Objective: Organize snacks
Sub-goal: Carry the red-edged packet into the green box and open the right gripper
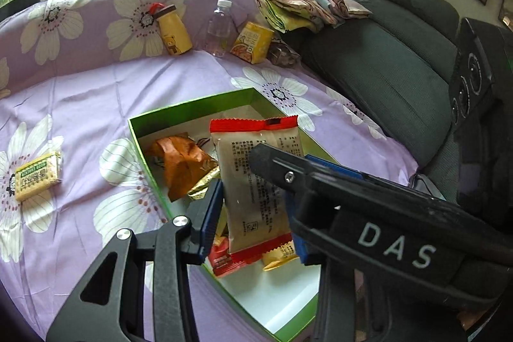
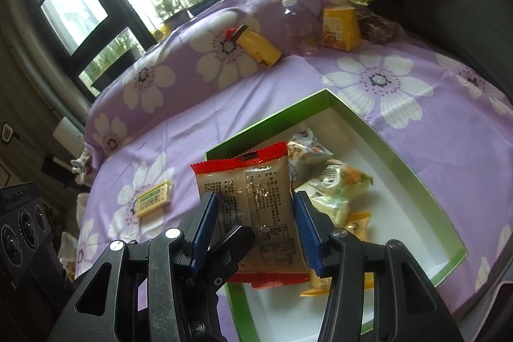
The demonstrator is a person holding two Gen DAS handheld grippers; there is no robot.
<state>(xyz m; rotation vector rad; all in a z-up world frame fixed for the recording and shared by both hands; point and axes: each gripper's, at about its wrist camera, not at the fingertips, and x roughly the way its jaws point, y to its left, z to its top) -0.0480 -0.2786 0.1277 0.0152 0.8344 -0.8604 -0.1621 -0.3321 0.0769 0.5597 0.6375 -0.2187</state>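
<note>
Both the left gripper (image 1: pixel 253 201) and right gripper (image 2: pixel 253 226) have jaws closed on one red-edged snack packet (image 1: pixel 256 178) at mid-frame, above the green box (image 2: pixel 416 178) (already part-filled); best released low, flat.

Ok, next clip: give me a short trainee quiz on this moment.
1. True or false: the yellow biscuit pack lies inside the green box.
2. What sits between the right gripper's jaws? A) a spoon B) the red-ended packet C) a cup
3. Which two items flank the clear water bottle?

Key: 1. False, it lies on the floral sheet, outside the box. 2. B. 3. The yellow bottle and the yellow carton.
</note>
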